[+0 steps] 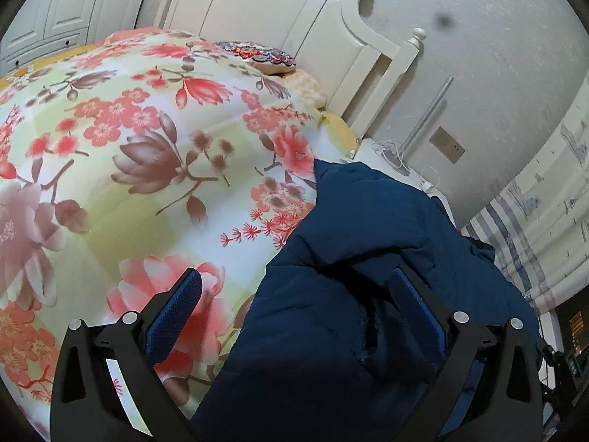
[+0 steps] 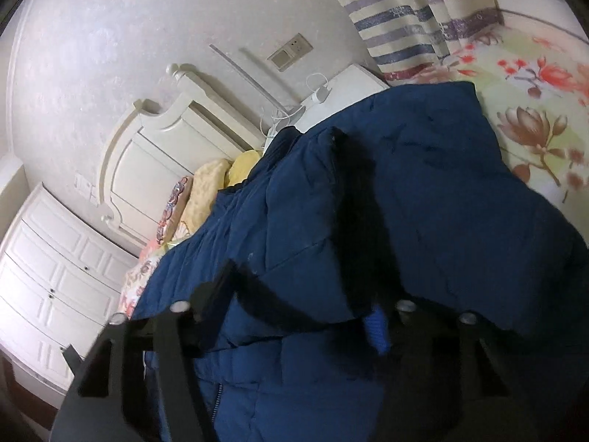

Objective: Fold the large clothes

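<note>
A large navy padded jacket lies on the floral quilt of a bed, at the lower right of the left wrist view. My left gripper is open, its fingers wide apart, the right finger against the jacket cloth and the left finger over the quilt. In the right wrist view the jacket fills the middle. My right gripper stands open over it, with cloth bunched between and over the fingers; the blue pad of the right finger shows partly.
A white headboard stands at the far end, with a patterned pillow below it. A white bedside table with cables stands beside the bed. A striped curtain hangs on the right. White wardrobe doors stand past the bed.
</note>
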The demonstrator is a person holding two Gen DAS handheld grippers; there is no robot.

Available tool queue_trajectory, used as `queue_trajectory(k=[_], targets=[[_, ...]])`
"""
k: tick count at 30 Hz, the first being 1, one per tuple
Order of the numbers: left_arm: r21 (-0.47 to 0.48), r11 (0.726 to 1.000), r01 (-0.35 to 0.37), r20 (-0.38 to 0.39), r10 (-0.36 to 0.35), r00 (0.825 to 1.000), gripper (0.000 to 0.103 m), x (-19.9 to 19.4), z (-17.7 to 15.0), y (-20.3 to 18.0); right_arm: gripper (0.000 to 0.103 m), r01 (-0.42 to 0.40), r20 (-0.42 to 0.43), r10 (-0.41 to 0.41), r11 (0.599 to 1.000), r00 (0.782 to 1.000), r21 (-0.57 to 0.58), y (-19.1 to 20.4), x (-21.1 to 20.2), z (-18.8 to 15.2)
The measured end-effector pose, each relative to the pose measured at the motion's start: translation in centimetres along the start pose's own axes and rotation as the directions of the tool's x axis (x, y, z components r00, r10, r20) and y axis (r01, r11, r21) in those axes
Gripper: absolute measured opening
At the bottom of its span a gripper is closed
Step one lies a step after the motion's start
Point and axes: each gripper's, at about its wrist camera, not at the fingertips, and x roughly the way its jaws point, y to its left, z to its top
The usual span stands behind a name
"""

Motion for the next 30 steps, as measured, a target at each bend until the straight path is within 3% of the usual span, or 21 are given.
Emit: queue_trajectory(k=[1,2,5,8,10,12,14,15,16,18,19,24,27,28,29,30], targets=[[0.005,1.000,0.000,-0.002,0.000,1.000,0.098,0.0,0.0,-0.1,0.033,-0.008,0.005,0.008,1.000,1.000,-0.005,0.2,-0.2,-0.1],[0.009,1.000,0.000,0.000,0.000,1.000,0.098,0.0,-0.1,-0.2,0.027,-0.018,0.020,0.018,1.000,1.000,-0.012,0.6,-0.5,-0.1],[0.015,1.000,0.003,0.005,-0.003,1.000,0.098,-0.1,-0.1,-0.3,0.022,-0.038,0.096,0.046,0.996,0.994,-0.082,2.8,-3.0,0.5],[0.003,1.000,0.002,0.000,-0.002,1.000,0.098,0.1,-0.1,-0.1,0.022,0.020,0.110,-0.013,0.998,0.994,-0.062,3.1,-4.3,1.2],[0.001,1.000,0.000,-0.002,0.000,1.000,0.098,0.2,-0.1,-0.1,0.027,0.148,0.033,-0.146,0.985,0.989,-0.088,2.5,-2.8,0.9],[0.008,1.000,-0.003,-0.002,0.003,1.000,0.098,0.1,-0.2,-0.3,0.043,0.188,-0.052,-0.192,0.980,0.980,-0.070,1.3,-1.4,0.5],[0.009,1.000,-0.003,0.003,0.003,1.000,0.098,0.0,-0.2,-0.3,0.052,0.209,-0.004,-0.209,0.977,0.978,-0.035,1.0,-2.5,0.6],[0.005,1.000,-0.003,0.005,0.003,1.000,0.098,0.0,-0.2,-0.2,0.059,0.264,0.056,-0.262,0.964,0.964,-0.034,1.4,-3.6,0.8],[0.000,1.000,-0.005,0.006,0.005,1.000,0.098,0.0,-0.2,-0.1,0.061,0.329,0.156,-0.319,0.943,0.935,-0.045,2.4,-5.2,0.9],[-0.003,1.000,-0.008,-0.003,0.008,1.000,0.098,0.2,-0.2,-0.1,0.062,0.370,0.295,-0.323,0.922,0.899,-0.118,5.2,-7.5,1.0],[0.000,1.000,-0.008,-0.005,0.008,1.000,0.098,0.2,-0.2,-0.2,0.066,0.375,0.323,-0.302,0.906,0.897,-0.197,7.3,-7.8,1.0],[0.023,1.000,-0.005,0.005,0.005,1.000,0.098,0.0,-0.3,-0.7,0.068,0.410,0.240,-0.333,0.733,0.912,-0.542,14.0,-2.3,-0.3],[0.001,1.000,0.002,0.002,-0.002,1.000,0.098,0.0,-0.3,-0.2,0.068,0.396,0.175,-0.377,0.657,0.910,-0.641,15.5,1.3,-1.6],[-0.010,1.000,0.006,-0.002,-0.006,1.000,0.098,0.1,-0.3,0.0,0.072,0.395,0.144,-0.408,0.638,0.901,-0.661,15.4,2.7,-1.9],[-0.017,1.000,0.007,-0.004,-0.007,1.000,0.098,0.2,-0.3,0.1,0.074,0.426,0.137,-0.458,0.621,0.878,-0.657,14.9,3.9,-2.0],[-0.025,1.000,0.009,-0.005,-0.010,1.000,0.098,0.2,-0.3,0.3,0.083,0.487,0.124,-0.539,0.610,0.833,-0.625,13.2,5.1,-1.7]])
